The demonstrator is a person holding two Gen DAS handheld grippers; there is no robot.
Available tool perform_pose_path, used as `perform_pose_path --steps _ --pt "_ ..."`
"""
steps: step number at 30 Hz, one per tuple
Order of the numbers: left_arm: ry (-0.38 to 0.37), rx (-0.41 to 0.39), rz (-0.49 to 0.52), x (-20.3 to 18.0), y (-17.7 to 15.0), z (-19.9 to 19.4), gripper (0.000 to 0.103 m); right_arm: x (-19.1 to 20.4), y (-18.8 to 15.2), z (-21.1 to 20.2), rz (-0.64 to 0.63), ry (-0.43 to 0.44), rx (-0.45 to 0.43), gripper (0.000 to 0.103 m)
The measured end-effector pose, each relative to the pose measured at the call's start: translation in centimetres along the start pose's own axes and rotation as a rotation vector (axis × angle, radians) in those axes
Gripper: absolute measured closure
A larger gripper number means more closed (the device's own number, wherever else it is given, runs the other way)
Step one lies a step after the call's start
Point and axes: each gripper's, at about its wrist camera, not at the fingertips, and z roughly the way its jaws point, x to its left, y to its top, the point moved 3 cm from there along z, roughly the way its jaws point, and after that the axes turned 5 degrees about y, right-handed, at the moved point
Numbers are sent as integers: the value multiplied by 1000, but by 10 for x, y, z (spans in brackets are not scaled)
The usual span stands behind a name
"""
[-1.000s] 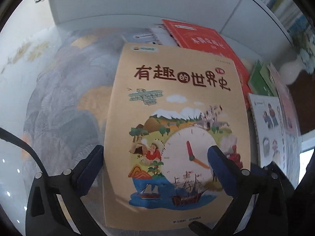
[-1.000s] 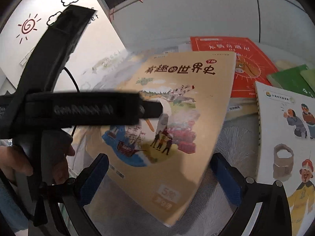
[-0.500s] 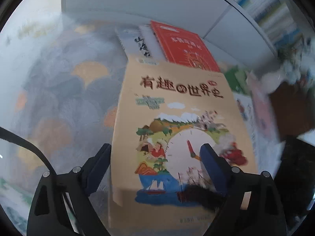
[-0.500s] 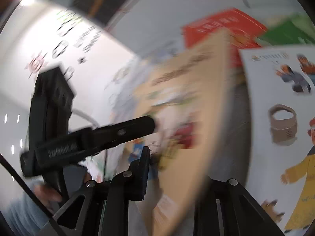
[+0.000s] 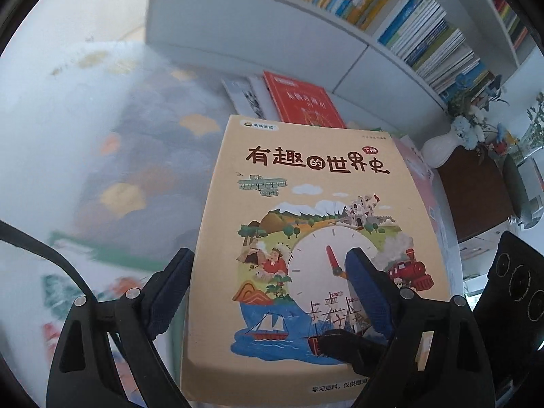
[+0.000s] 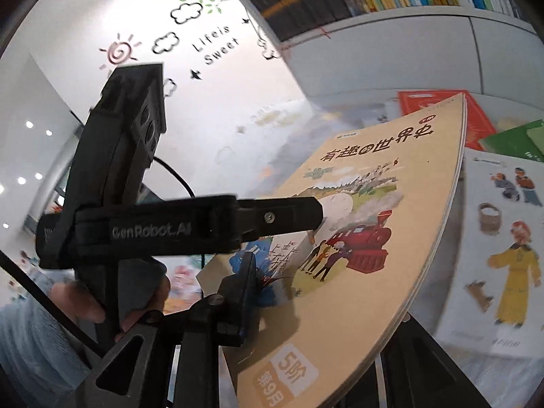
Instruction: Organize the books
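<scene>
Tan book (image 5: 306, 204) was held off the floor and tilted, cover up, with its far edge toward the bookshelf (image 5: 425, 34). Under and beyond it, on a patterned rug (image 5: 142, 170), lay a red book (image 5: 302, 102) with grey-white booklets just beside it. In the right wrist view, a white picture book (image 6: 503, 238) lay flat to the right, and a green book (image 6: 510, 139) lay beyond that near the red one. A white vase (image 5: 442, 146) with flowers stood on a dark cabinet at the right. Wall decals (image 6: 217, 44) showed behind.

Obstructions: the tan cover filled the middle of both views and hid most of the rug and part of the loose books.

Left hand-held gripper (image 5: 268, 255): jaws stood well apart, with the book slanting between them. One finger (image 5: 367, 289) lay over the clock picture on the cover; the other sat beside and below the book's left edge. In the right wrist view its upper finger rested on the cover, and the person's hand (image 6: 136, 292) wrapped its handle.

Right hand-held gripper (image 6: 326, 292): one finger (image 6: 244, 292) pressed on the cover near the lower corner; the opposite finger was hidden beneath the book. It appeared clamped on the book's near edge.
</scene>
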Motion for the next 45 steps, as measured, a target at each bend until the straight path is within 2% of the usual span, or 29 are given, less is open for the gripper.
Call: perform_pose_path --steps 4,7,11,16,19,25,26,28,30,32,34,37,41,43,44,45 --pt "37 -48 -12 25 -8 -30 15 41 -6 4 -80 33 -19 79" --pt "70 -46 -43 49 -20 -47 15 76 -16 17 -151 33 -20 78" --pt "118 -40 -28 72 -41 -66 15 102 -30 34 -124 63 -14 78" --pt "121 -11 -71 98 -63 -77 15 139 -61 49 -122 36 -9 78" --pt "148 -11 -85 111 -76 -83 15 154 -71 59 -135 35 14 78" --pt "142 9 -130 139 -86 -81 15 162 -77 85 -144 56 67 78" --pt "130 10 -118 140 -85 -79 21 163 -78 92 -155 56 76 78" --pt "130 19 -72 133 -85 -77 22 164 -78 105 -166 39 98 77" --pt "158 28 23 117 -82 -74 22 165 -83 119 -205 -10 135 77" --pt "187 48 120 102 -82 -67 21 162 -93 128 -185 -8 170 80" --pt "239 56 169 95 -84 -60 22 161 -100 134 -161 -2 187 80" --pt "219 62 119 101 -90 -57 22 152 -103 138 -71 -19 195 80" --pt "240 69 24 126 -106 -57 21 145 -109 138 -64 -92 184 80" --pt "267 86 -13 139 -115 -55 21 144 -114 139 -45 -110 196 77" --pt "282 95 -34 146 -121 -56 21 143 -117 142 -36 -116 214 72" --pt "292 98 -48 153 -124 -57 21 143 -120 146 -25 -121 245 63"
